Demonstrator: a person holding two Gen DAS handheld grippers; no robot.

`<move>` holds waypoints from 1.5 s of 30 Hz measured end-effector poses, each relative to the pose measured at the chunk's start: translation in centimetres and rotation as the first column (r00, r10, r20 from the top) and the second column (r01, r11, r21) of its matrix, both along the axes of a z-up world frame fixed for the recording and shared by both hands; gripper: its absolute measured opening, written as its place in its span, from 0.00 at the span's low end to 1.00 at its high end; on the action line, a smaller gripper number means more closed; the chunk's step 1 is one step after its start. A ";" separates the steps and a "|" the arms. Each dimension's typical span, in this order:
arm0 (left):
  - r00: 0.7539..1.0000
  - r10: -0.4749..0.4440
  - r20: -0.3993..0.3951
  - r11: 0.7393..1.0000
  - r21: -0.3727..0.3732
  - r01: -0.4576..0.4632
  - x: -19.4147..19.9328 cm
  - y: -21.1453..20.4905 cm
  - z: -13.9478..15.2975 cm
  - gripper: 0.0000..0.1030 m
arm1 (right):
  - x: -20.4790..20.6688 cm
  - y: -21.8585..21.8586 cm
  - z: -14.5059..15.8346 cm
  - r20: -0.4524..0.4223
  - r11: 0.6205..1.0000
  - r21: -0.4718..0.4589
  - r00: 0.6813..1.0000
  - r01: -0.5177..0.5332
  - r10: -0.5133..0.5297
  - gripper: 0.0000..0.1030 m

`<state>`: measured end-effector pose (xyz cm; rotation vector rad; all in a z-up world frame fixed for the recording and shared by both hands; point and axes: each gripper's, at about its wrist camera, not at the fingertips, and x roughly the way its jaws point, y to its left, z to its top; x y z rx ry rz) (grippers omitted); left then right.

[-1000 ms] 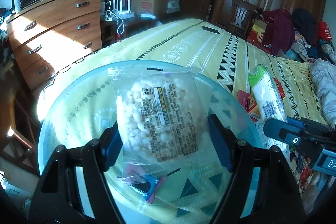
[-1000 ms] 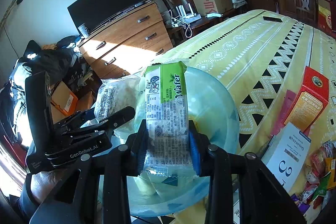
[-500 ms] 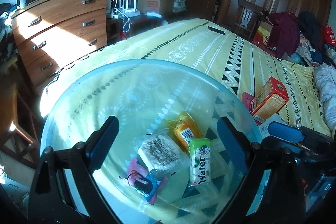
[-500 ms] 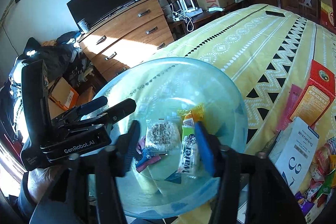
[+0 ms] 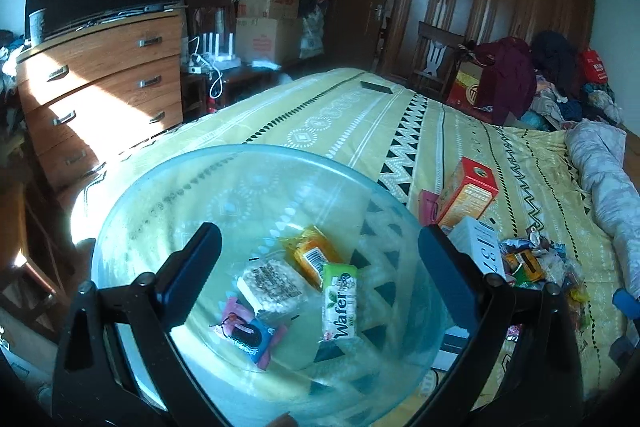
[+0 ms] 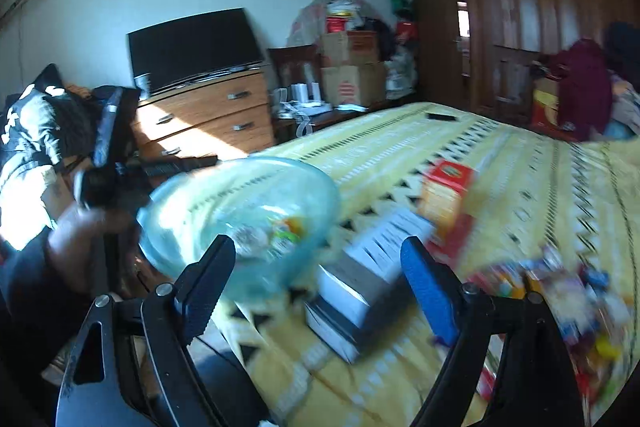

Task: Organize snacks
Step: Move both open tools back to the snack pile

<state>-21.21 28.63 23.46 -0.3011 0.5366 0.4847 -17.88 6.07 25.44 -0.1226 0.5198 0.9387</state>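
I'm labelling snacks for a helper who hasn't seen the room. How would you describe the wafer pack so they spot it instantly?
On the yellow patterned bed sits a clear blue bowl. Among the packets inside, the wafer pack lies rightmost, just below the orange packet. It alone is light green, with "Wafer" printed lengthwise.

bowl (image 5: 132, 219): clear bluish, on bed edge | inside: green wafer pack (image 5: 340, 301), orange pack (image 5: 314, 257), puffed-rice pack (image 5: 270, 285), dark cookie pack (image 5: 246, 335) | loose snack pile (image 5: 536, 267): right of bowl, on bed

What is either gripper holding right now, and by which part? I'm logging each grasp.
Nothing. The left gripper and the right gripper are both open and empty; the snacks lie in the bowl.
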 end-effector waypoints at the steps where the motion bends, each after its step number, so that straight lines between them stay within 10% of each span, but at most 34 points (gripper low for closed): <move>1: 1.000 -0.020 0.001 1.000 0.014 0.020 0.0 -1.2 0.1 0.97 | -0.5 -2.1 -0.9 -0.008 0.999 -0.004 0.999 0.041 -0.041 0.85; 9: 0.975 -0.210 -0.074 0.969 0.114 0.218 2.0 -12.0 -1.3 0.97 | -3.3 -16.3 -9.9 -0.119 0.956 -0.130 0.953 0.264 -0.280 0.86; 16: 0.876 -0.429 -0.219 0.888 0.077 0.454 6.0 -21.9 -4.7 0.96 | -3.5 -24.8 -15.4 -0.326 0.910 -0.150 0.850 0.386 -0.414 0.86; 24: 0.790 -0.553 -0.264 0.823 -0.026 0.567 8.1 -27.3 -6.4 0.96 | -0.4 -30.8 -15.9 -0.361 0.860 -0.161 0.782 0.485 -0.508 0.86; 27: 0.776 -0.560 -0.292 0.821 -0.070 0.566 8.2 -27.1 -7.8 0.96 | 2.3 -32.8 -17.1 -0.456 0.853 -0.104 0.738 0.512 -0.498 0.86; 31: 0.775 -0.544 -0.322 0.834 -0.108 0.541 7.8 -26.3 -9.2 0.96 | 6.5 -34.5 -19.5 -0.606 0.781 -0.048 0.603 0.623 -0.518 0.86; 35: 0.774 -0.537 -0.336 0.838 -0.104 0.536 7.7 -25.7 -9.7 0.96 | 8.3 -32.7 -18.2 -0.514 0.784 -0.064 0.653 0.618 -0.556 0.86; 42: 0.760 -0.559 -0.332 0.827 -0.156 0.540 8.4 -25.2 -11.2 0.96 | 12.4 -25.9 -16.8 -0.435 0.932 -0.049 0.832 0.359 -0.344 0.81; 45: 0.754 -0.566 -0.333 0.823 -0.174 0.541 8.5 -25.0 -11.7 0.96 | 15.7 -23.3 -18.1 -0.464 0.956 -0.109 0.836 0.273 -0.292 0.81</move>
